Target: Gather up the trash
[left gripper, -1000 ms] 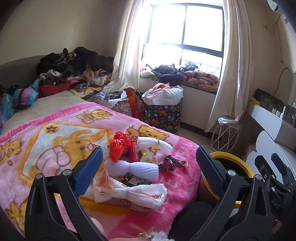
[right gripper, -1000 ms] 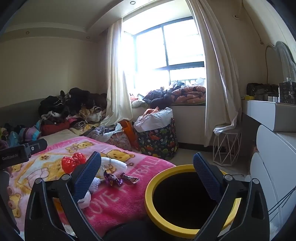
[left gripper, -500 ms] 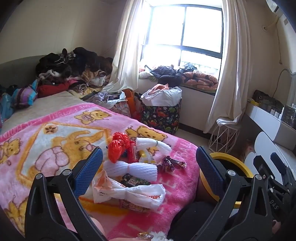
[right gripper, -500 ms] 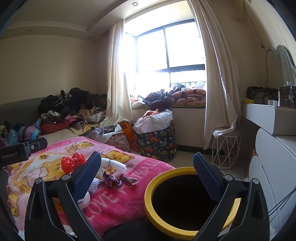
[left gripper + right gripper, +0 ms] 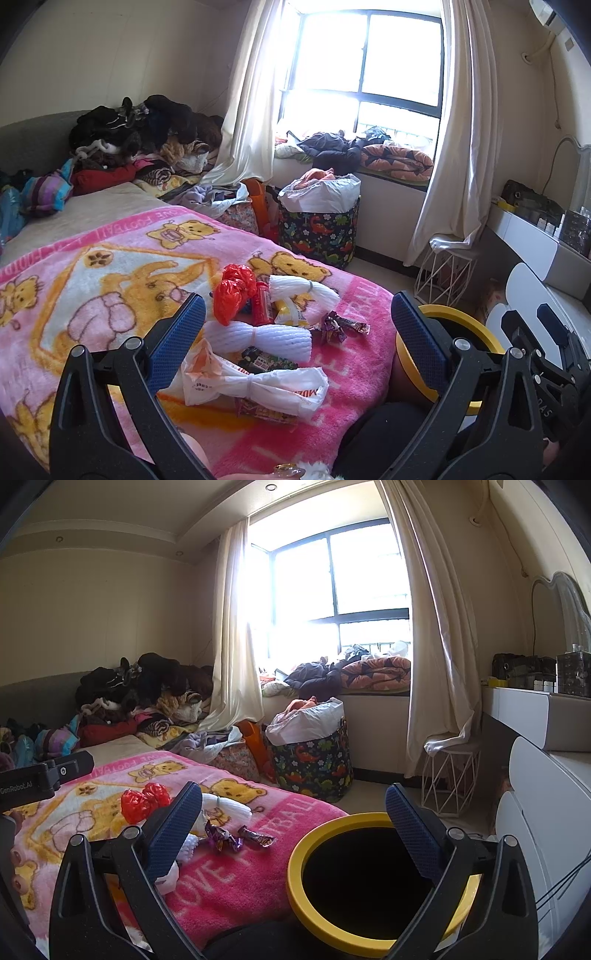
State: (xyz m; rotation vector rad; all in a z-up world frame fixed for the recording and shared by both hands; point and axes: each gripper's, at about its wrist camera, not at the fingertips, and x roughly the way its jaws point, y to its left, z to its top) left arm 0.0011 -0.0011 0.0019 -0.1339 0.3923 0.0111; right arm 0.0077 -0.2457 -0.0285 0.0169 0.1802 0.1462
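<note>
Trash lies in a heap on the pink bear blanket point(image 5: 110, 280): a red plastic bag point(image 5: 232, 291), two white foam nets point(image 5: 258, 338), a tied white plastic bag point(image 5: 255, 384), purple candy wrappers point(image 5: 340, 326) and small snack packets. My left gripper point(image 5: 297, 332) hovers open above the heap, holding nothing. A yellow-rimmed black bin point(image 5: 365, 878) stands at the bed's right edge. My right gripper point(image 5: 291, 823) is open and empty just above the bin's near rim; the wrappers point(image 5: 225, 840) and the red bag point(image 5: 144, 801) lie to its left.
Piled clothes point(image 5: 140, 140) cover the bed's far end. A dinosaur-print hamper point(image 5: 319, 229) and an orange bag stand on the floor by the window. A white wire stool point(image 5: 448, 779) and a white dresser point(image 5: 543, 782) line the right side.
Both views have shifted only slightly; the left gripper has edged a little closer over the trash heap. Both grippers stay open and nothing was picked up.
</note>
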